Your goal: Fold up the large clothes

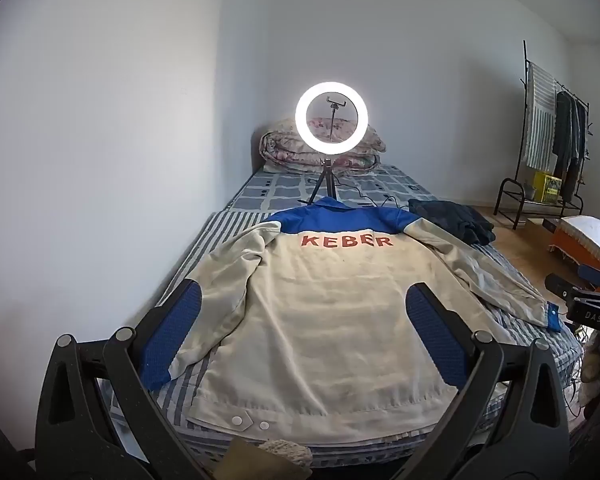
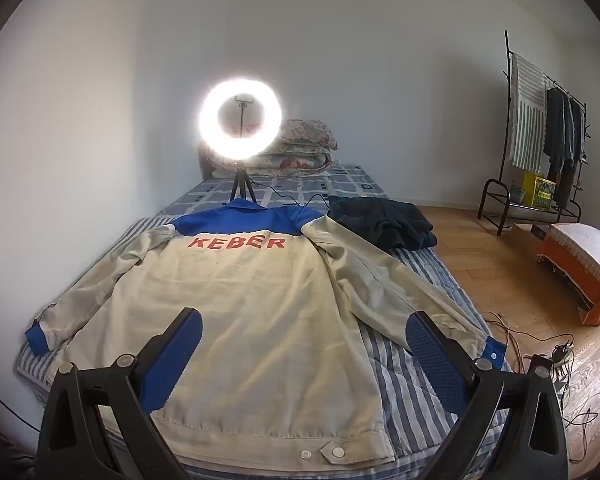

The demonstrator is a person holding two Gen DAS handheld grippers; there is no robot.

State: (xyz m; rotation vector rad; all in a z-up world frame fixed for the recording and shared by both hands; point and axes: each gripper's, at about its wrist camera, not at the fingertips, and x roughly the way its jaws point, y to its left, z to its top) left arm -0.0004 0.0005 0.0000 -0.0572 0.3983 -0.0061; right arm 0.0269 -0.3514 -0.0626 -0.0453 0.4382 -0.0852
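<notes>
While the jacket [image 1: 320, 320] lies back-up on the bed [image 1: 228, 224], collar away from me, I hold my left claw [image 1: 300, 320] and right claw [image 2: 306, 344] spread above its hem; the right sleeve [image 2: 400, 300] lies nearer the right.

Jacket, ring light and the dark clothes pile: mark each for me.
jacket [image 1: 320, 320], left wrist view, middle of the beige back panel
ring light [image 1: 331, 118], left wrist view, lit ring
dark clothes pile [image 2: 380, 220], right wrist view, top of the heap

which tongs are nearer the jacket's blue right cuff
Right. The right tongs hang open with one finger just beside the blue snap-button cuff of the beige jacket with red KEBER lettering. The left tongs hover open over its back, farther left.
</notes>
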